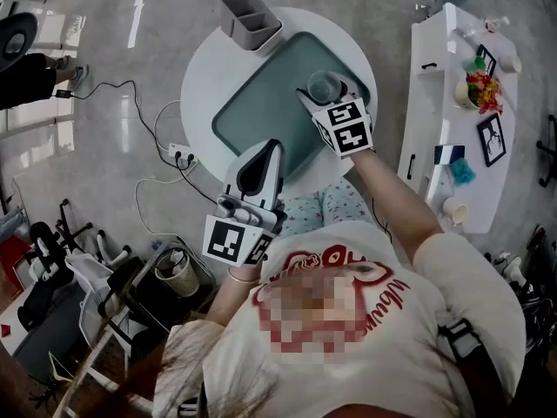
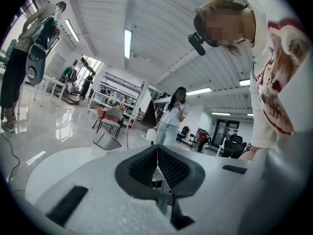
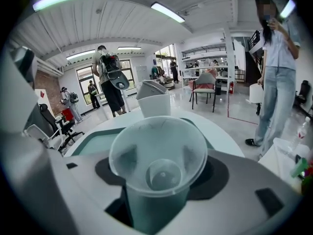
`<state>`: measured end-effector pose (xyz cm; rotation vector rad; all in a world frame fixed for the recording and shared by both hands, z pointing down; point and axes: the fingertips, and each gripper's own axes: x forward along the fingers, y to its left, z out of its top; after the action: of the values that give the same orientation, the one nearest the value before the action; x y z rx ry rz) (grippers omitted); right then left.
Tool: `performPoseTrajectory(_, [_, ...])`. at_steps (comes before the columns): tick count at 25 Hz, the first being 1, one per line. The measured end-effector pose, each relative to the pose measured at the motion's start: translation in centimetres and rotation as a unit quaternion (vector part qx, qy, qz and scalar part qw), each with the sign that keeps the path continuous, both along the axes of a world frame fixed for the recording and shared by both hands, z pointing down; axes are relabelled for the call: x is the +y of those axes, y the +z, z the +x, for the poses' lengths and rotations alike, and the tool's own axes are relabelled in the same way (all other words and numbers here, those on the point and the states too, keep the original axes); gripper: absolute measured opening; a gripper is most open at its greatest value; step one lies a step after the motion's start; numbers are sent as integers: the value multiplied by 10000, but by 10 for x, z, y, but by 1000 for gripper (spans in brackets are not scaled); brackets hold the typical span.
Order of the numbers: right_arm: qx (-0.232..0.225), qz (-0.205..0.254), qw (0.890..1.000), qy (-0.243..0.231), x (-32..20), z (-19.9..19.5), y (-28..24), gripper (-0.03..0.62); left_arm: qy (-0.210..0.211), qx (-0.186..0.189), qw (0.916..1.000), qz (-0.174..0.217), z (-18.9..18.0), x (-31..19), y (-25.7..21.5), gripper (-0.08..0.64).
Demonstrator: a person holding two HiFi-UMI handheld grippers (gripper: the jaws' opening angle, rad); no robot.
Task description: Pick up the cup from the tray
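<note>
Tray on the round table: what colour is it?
The tray is a muted grey-green, best seen in the head view.

Tray [image 1: 252,111] bare left of the cup [image 1: 324,85], grey bin [image 1: 251,20] beyond its far edge, apparently clear of it

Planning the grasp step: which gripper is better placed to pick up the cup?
Right. The right gripper has the cup between its open jaws on the tray; the left gripper is shut and apart from the cup, nearer the person.
</note>
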<state>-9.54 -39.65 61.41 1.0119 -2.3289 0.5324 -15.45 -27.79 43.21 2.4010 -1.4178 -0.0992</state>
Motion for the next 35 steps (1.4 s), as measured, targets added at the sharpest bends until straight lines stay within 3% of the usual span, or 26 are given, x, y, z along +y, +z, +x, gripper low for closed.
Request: performPoseTrajectory(35, [-679, 673, 9932, -663, 85, 27, -194, 319, 325, -100, 9985, 425, 35, 23, -33, 15])
